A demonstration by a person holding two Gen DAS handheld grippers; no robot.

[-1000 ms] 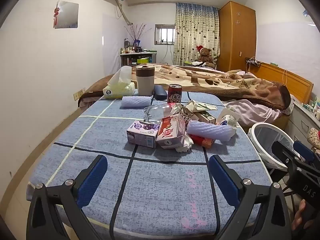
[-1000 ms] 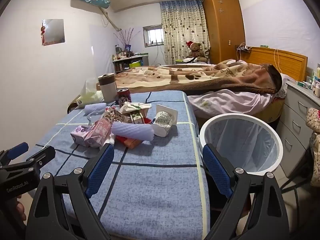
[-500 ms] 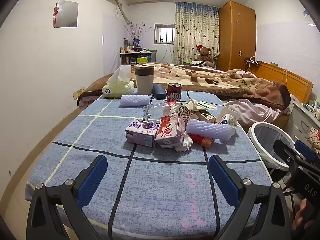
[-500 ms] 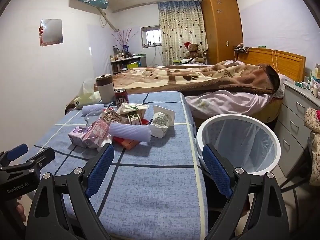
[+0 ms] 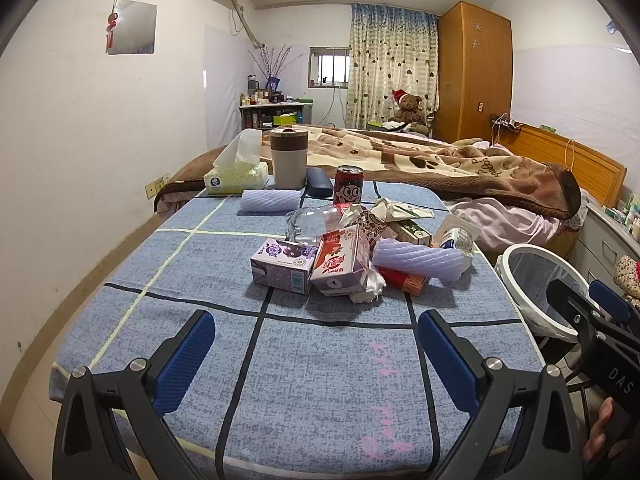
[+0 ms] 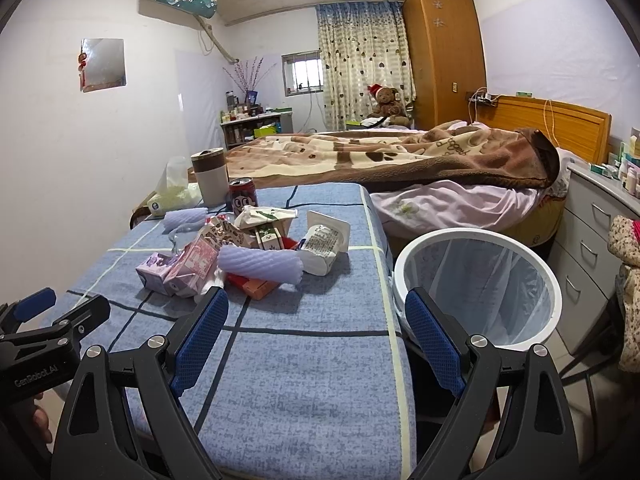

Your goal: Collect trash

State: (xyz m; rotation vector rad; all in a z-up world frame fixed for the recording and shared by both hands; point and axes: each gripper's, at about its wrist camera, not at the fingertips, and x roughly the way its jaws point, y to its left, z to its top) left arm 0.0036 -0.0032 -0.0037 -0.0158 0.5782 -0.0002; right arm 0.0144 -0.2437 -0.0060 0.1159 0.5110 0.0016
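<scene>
A heap of trash lies mid-table: a purple drink carton (image 5: pixel 282 265), a pink carton (image 5: pixel 340 261), a lilac foam sleeve (image 5: pixel 416 258), a red can (image 5: pixel 348 190), a white packet (image 5: pixel 456 234) and wrappers. The heap also shows in the right wrist view, with the foam sleeve (image 6: pixel 260 264) in front. A white bin with a clear liner (image 6: pixel 478 284) stands beside the table's right edge. My left gripper (image 5: pixel 316 354) is open and empty over the near table. My right gripper (image 6: pixel 316 336) is open and empty near the table's right front corner.
The table has a blue checked cloth (image 5: pixel 320 380). At its far end stand a tissue box (image 5: pixel 236 176), a brown and white canister (image 5: pixel 288 158), a dark case (image 5: pixel 319 184) and a second foam sleeve (image 5: pixel 270 201). A bed (image 6: pixel 400 160) lies behind, grey drawers (image 6: pixel 596 240) at right.
Both grippers have drawn back and shifted slightly; the table looks a little farther and lower. Both stay open and empty. Nothing on the table has moved.
</scene>
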